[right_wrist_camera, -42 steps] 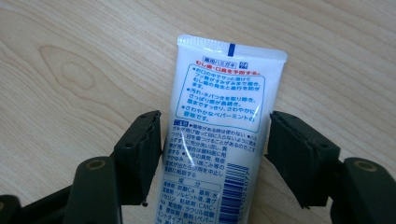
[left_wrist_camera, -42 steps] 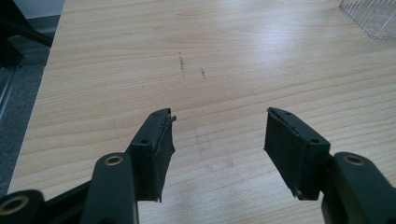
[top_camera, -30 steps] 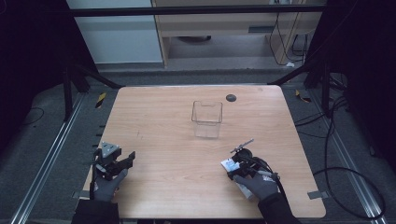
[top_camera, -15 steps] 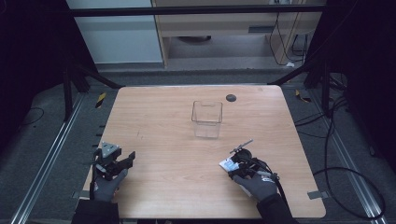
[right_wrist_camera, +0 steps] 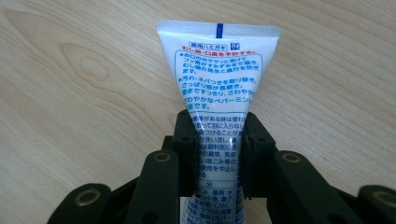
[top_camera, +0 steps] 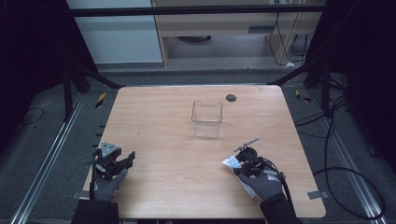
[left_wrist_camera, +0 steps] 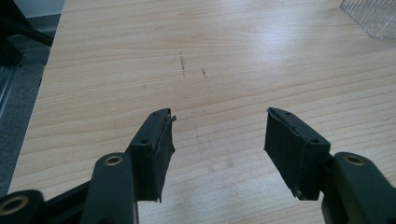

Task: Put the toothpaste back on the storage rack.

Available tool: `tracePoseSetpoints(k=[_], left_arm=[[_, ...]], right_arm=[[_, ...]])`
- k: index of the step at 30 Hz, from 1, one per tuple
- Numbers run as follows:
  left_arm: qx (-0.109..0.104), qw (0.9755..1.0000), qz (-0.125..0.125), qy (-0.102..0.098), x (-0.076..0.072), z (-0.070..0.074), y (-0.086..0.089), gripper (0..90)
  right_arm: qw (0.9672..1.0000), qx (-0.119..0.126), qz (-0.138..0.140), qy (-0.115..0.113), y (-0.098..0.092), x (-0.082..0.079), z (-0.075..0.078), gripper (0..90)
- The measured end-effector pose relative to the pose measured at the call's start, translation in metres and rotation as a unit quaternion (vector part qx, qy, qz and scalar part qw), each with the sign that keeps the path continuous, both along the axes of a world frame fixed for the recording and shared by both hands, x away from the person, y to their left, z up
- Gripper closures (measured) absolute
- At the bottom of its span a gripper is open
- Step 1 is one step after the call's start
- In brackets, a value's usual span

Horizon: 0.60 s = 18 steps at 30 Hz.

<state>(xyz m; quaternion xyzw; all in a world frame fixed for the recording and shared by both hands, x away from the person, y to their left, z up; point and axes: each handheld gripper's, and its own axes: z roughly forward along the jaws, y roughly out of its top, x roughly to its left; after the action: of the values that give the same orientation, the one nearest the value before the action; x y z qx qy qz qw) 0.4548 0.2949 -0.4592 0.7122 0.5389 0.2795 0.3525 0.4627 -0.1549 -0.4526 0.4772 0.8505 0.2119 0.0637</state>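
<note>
The right gripper (right_wrist_camera: 217, 154) has just been closing its 2 fingers onto the white tube (right_wrist_camera: 217, 88), lying near the worktop's (top_camera: 154, 121) right front edge. The left gripper (left_wrist_camera: 219, 144) gapes empty over bare wood.

We see a white tube (right_wrist_camera: 217, 93) printed with blue and red lettering, a short blue mark at its flat crimped end. The right gripper (right_wrist_camera: 217, 154) is black, with brass-coloured rivets, and so is the left gripper (left_wrist_camera: 217, 149), whose pads are ribbed. Both hands wear grey gloves (top_camera: 261, 182). The table (top_camera: 159, 116) is pale wood with a fine grain and a few dark scuff marks. The box (top_camera: 207, 119) on it is clear, colourless plastic.
</note>
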Motion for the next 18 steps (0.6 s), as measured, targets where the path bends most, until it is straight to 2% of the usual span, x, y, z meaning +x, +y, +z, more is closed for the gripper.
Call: tracePoseSetpoints(k=[4, 6, 7, 10, 12, 14, 16, 17, 18], left_arm=[[0.000, 1.0000, 0.000, 0.000, 0.000, 0.000, 0.000, 40.7], [-0.001, 1.0000, 0.000, 0.000, 0.000, 0.000, 0.001, 40.7], [-0.001, 1.0000, 0.001, 0.001, 0.000, 0.000, 0.001, 40.7], [-0.001, 1.0000, 0.001, -0.001, 0.000, 0.000, 0.000, 40.7], [-0.001, 1.0000, 0.002, -0.002, 0.000, 0.001, -0.001, 40.6], [-0.001, 1.0000, 0.002, -0.002, 0.000, 0.001, 0.000, 40.6], [0.000, 1.0000, 0.004, -0.003, 0.000, 0.001, 0.000, 40.7], [-0.002, 1.0000, 0.004, -0.003, 0.000, 0.001, 0.000, 40.6], [-0.001, 1.0000, 0.005, -0.004, 0.000, 0.001, 0.000, 40.6]], right_arm=[[0.9999, 0.013, -0.002, -0.007, -0.003, -0.001, 0.007, 72.5], [0.9991, 0.036, -0.002, -0.022, -0.007, -0.002, 0.016, 72.6], [0.9991, 0.036, -0.002, -0.022, -0.007, -0.002, 0.016, 72.6], [0.9968, 0.065, 0.000, -0.046, -0.011, -0.005, 0.027, 72.8], [0.9942, 0.085, -0.003, -0.066, -0.013, -0.006, 0.035, 72.8], [0.9903, 0.107, -0.010, -0.088, -0.014, -0.006, 0.041, 72.7], [0.9866, 0.119, -0.015, -0.111, -0.013, -0.005, 0.047, 72.8], [0.9820, 0.130, -0.022, -0.135, -0.011, -0.001, 0.053, 72.8], [0.9820, 0.130, -0.022, -0.135, -0.011, -0.001, 0.053, 72.8]])
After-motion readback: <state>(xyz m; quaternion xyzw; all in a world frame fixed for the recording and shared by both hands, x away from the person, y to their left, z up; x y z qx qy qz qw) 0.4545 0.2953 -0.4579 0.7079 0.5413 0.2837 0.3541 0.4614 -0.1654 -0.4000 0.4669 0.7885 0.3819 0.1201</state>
